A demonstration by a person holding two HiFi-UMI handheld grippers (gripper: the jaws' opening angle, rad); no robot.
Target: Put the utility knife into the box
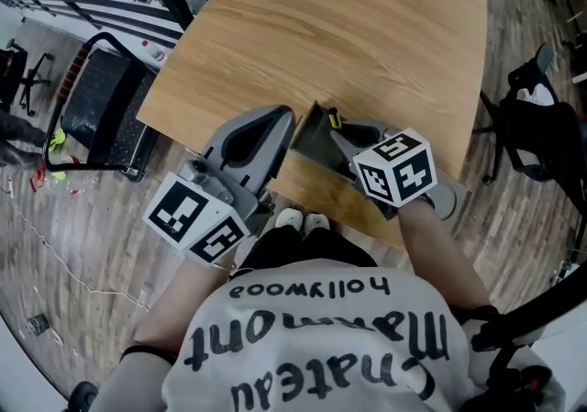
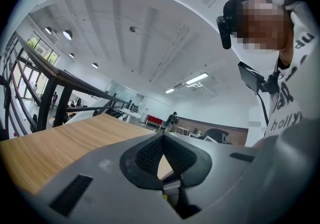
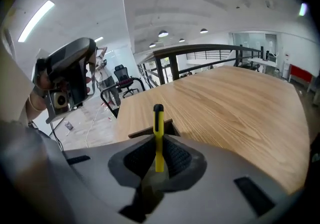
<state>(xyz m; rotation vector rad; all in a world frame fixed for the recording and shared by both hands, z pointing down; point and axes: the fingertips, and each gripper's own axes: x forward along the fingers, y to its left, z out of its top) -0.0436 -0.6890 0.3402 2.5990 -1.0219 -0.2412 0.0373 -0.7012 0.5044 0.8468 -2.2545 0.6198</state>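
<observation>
The yellow utility knife (image 3: 158, 140) with a black tip stands upright between the jaws of my right gripper (image 3: 158, 154), which is shut on it. From the head view only the knife's tip (image 1: 332, 116) shows, just over the small open brown box (image 1: 310, 139) at the table's near edge. The box's rim (image 3: 146, 130) sits right behind the knife. My left gripper (image 1: 286, 116) is at the box's left side, touching or almost touching its flap. Its jaws (image 2: 162, 138) meet at the tips, and I see nothing held between them.
The wooden table (image 1: 348, 25) stretches away beyond the box. A black trolley (image 1: 101, 107) stands on the floor to the left, and a dark office chair (image 1: 541, 130) to the right. The person's shoes (image 1: 303, 217) are below the table's edge.
</observation>
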